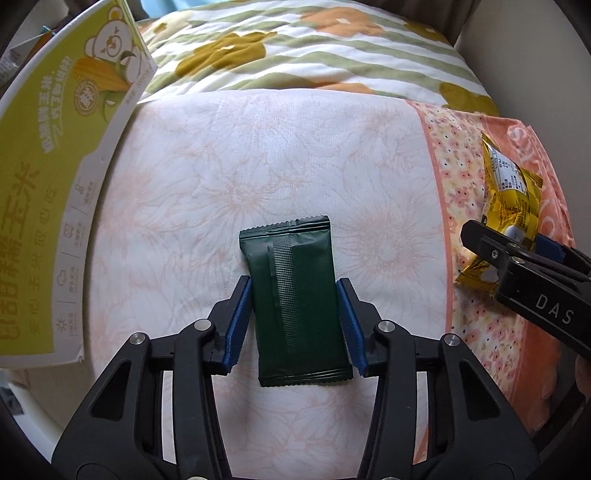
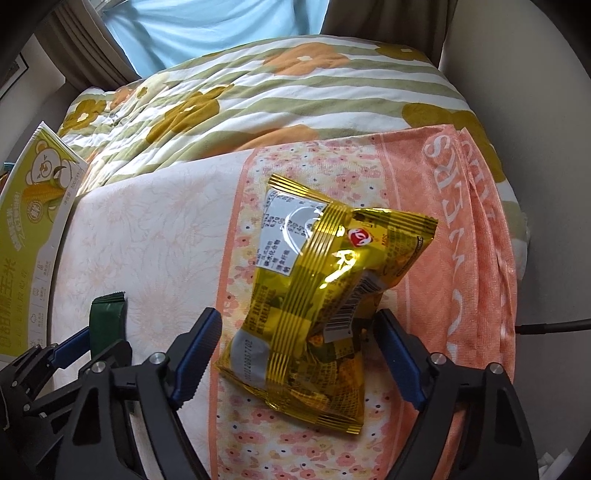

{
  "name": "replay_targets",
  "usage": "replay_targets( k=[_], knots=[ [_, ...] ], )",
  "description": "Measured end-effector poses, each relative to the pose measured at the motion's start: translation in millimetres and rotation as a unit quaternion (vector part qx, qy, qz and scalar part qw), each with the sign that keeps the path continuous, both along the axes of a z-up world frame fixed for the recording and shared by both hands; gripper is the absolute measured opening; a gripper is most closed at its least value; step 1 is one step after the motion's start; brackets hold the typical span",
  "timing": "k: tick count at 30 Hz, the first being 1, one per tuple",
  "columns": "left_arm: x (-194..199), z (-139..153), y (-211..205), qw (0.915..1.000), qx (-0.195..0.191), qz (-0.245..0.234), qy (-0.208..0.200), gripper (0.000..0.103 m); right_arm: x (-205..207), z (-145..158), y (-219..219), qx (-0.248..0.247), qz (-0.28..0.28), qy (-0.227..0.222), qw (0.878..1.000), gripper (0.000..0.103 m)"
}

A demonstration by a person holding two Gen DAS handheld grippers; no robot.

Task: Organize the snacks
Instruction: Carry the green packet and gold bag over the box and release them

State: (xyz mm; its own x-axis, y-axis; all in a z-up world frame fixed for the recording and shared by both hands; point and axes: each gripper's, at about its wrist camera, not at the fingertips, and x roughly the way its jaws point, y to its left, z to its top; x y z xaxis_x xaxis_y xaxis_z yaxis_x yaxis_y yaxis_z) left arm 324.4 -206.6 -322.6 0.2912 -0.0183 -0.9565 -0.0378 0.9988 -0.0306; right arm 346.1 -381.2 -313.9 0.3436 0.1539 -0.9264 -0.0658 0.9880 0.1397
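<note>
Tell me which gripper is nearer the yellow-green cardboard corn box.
Left. The left gripper, straddling the dark green foil packet, sits beside the yellow-green cardboard corn box; the right gripper is farther right, around the gold packet.

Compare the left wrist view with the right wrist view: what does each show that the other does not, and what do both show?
Only the left wrist view shows the whole dark green packet, back seam up, lying between the left gripper fingers, which flank its long edges.

Only the right wrist view shows the whole yellow packet between the open right gripper fingers, plus the light blue curtain.

Both show the yellow-green corn box, the pink floral cloth, the striped quilt, and part of the other gripper and its packet.
</note>
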Motion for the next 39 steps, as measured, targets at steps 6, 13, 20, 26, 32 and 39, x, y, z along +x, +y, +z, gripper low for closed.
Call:
replay_targets(
  k=[6,13,20,26,32,39],
  knots=[
    [2,0,6,0.9999,-0.014,0.006,0.008,0.041,1,0,0,-0.011,0.001,-0.005,1.000,0.071],
    [-2,2,15,0.9997,-0.022,0.012,0.008,0.041,-2,3,1,-0.009,0.012,-0.012,1.000,0.061],
    [-6,20,25,0.9992,-0.035,0.018,-0.009,0.041,-12,26,3,-0.006,0.024,-0.046,0.999,0.060],
    [-8,68,32,0.9976,-0.045,0.011,-0.051,0.041,-19,61,5,0.003,0.029,-0.078,0.997,0.060],
    [-16,133,56,0.9923,-0.066,0.013,-0.104,0.041,-31,107,19,0.011,0.051,-0.118,0.992,0.060],
    [-26,200,119,0.9829,-0.096,0.026,-0.155,0.041,-43,167,71,0.040,0.092,-0.159,0.982,0.060]
  ],
)
